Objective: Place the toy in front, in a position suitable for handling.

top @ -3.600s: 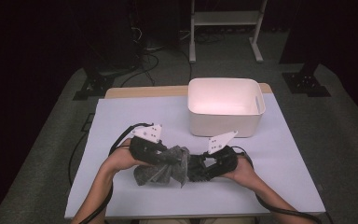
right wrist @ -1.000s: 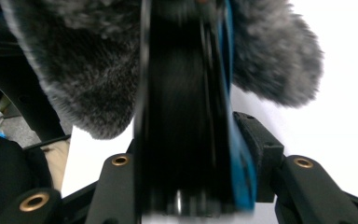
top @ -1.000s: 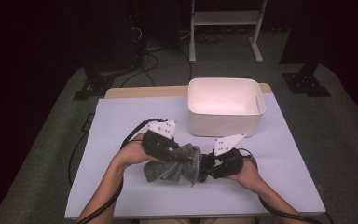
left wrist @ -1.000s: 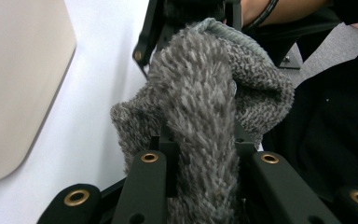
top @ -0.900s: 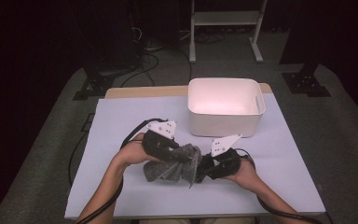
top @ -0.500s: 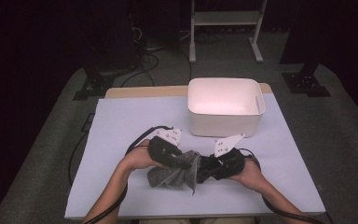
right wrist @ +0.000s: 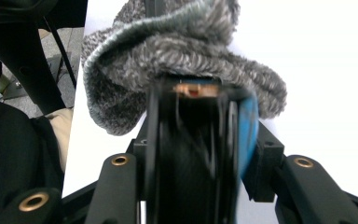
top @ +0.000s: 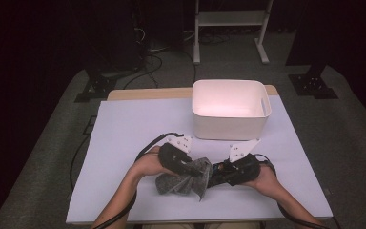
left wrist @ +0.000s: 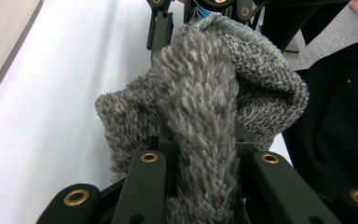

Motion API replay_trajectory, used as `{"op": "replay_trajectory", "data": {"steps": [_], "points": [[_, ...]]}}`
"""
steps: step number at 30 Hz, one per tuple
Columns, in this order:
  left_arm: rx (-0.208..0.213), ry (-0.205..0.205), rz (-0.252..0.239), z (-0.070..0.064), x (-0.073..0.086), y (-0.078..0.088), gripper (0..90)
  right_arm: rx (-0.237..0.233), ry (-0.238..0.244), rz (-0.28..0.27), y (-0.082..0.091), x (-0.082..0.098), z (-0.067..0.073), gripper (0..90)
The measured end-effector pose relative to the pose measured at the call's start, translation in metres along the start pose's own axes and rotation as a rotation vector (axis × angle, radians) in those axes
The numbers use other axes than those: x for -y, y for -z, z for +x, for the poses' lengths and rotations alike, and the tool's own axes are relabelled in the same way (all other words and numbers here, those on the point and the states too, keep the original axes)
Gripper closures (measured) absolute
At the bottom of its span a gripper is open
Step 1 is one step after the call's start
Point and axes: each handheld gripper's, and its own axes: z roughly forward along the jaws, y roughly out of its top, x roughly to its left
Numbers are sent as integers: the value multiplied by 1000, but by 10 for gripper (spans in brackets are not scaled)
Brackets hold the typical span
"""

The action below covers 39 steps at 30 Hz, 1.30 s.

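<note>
Jaws of my left gripper [top: 194, 168] clamp the grey knitted cloth [top: 186, 177]. My right gripper [top: 218, 175] grips its other end, above the white table [top: 124, 129].

Both forearms are bare up to the frame edge, with no sleeves on them. Each hand wraps a chunky black tool: the left gripper [top: 187, 167] and the right gripper [top: 224, 174] share the same build, a dark matte body topped by a pale grey three-cornered plate dotted with small dark holes. A black cable loops away from the back of each one and trails off toward the table edge. Up close, the jaws are flat black bars, angular and stiff, with brass-coloured ringed screws set near their bases. The right gripper shows a blue patch along one side of its inner parts
</note>
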Motion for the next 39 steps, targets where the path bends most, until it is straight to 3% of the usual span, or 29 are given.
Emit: {"op": "replay_trajectory", "data": {"steps": [10,14,25,27,29,33,39], "points": [[20,-39,29,0,-16,-14,740,-1,-37,34,10,25,-1,552],[8,-36,81,1,-13,-18,740,9,-33,85,8,34,0,550],[10,-28,64,-1,-9,-13,740,-2,-22,116,3,29,-2,550],[11,-24,61,-1,-7,-11,740,2,-12,113,2,29,0,555],[5,-17,57,-1,-4,-7,740,-13,-32,96,1,29,-1,556],[-20,-8,63,-4,2,9,740,-27,17,103,-14,16,-2,556],[-72,16,60,-11,16,38,740,-76,98,120,-52,-17,-3,556]]}}
